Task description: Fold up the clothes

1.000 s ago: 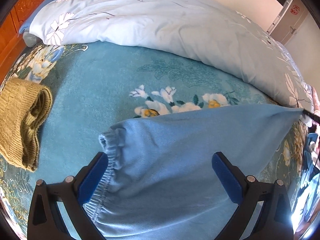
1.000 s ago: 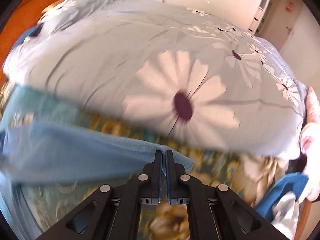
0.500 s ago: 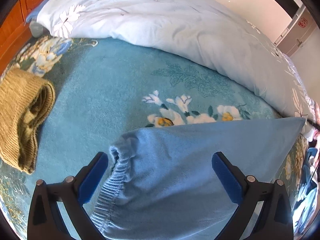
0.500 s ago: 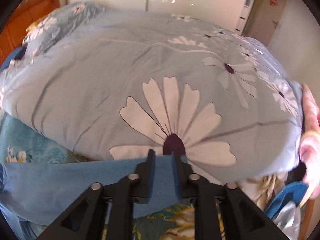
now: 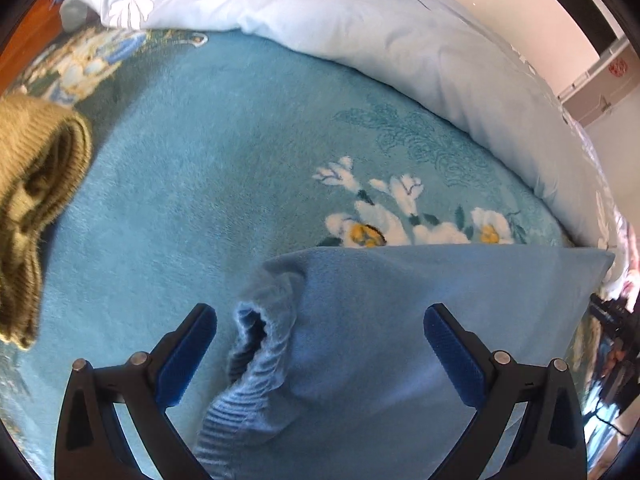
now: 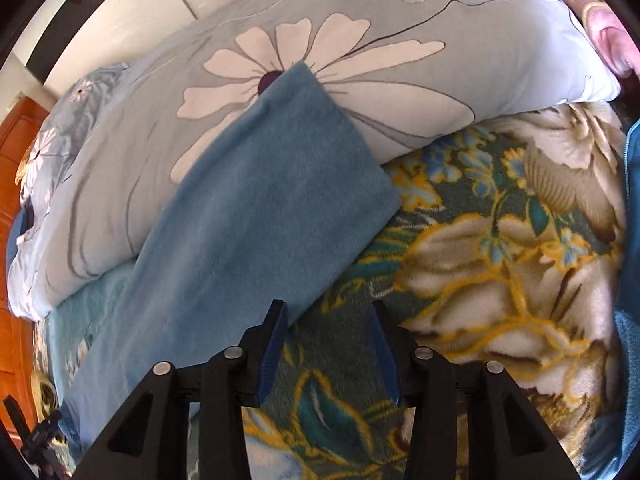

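- This is a bedroom in a home: a wide bed (image 5: 224,168) fills nearly the whole view, spread with a plush teal blanket printed with white and yellow flowers.
- A pale blue duvet (image 5: 400,40) with big white daisies lies heaped along the far side of the bed.
- A warm orange-brown wooden headboard (image 6: 16,168) stands at one end.
- Plain cream walls (image 5: 520,12) and a pale door or cupboard front (image 5: 600,88) with a small red sticker lie beyond the bed.
- Household laundry lies about: a folded olive knitted garment (image 5: 36,184) and soft blue fleece trousers (image 5: 400,340) rest on the blanket.
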`<action>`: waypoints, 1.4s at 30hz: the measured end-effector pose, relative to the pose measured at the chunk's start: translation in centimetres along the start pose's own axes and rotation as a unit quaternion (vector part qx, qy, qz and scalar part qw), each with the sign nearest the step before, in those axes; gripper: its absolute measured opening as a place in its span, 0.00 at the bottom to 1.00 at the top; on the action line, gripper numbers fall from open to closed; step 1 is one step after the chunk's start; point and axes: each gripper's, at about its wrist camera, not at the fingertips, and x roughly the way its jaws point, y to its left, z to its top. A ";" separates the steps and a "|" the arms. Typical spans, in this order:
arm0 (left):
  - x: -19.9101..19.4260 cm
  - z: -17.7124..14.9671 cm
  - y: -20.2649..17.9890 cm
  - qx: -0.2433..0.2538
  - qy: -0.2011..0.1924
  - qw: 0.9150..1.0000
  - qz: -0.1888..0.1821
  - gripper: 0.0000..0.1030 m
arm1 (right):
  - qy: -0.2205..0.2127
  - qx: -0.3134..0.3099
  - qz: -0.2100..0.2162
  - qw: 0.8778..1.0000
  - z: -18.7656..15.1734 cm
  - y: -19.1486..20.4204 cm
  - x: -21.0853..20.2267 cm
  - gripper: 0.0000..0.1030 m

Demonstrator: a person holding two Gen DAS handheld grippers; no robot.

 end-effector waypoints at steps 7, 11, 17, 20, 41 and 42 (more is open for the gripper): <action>0.5 0.5 0.4 -0.031 0.002 0.999 -0.009 1.00 | -0.011 0.023 0.001 1.000 1.2 0.9 0.5 0.36; 0.4 0.8 0.1 -0.016 -0.002 1.000 -0.002 0.99 | -0.013 0.037 -0.005 0.999 1.3 1.4 0.3 0.04; 0.2 1.9 -0.9 0.019 -0.005 1.000 0.015 0.84 | -0.051 0.030 -0.035 0.998 0.3 1.9 -3.2 0.03; 0.5 2.5 -0.9 0.028 -0.001 0.999 0.023 0.80 | -0.059 0.042 -0.040 0.997 -1.2 1.3 -4.9 0.03; -7.0 -0.8 1.2 0.085 0.017 0.996 -0.002 0.95 | -0.053 0.050 -0.077 0.994 -5.1 0.4 -8.9 0.24; -6.7 -1.2 1.7 0.088 0.026 0.996 0.004 0.96 | -0.048 0.055 -0.076 0.994 -7.0 0.9 -9.7 0.25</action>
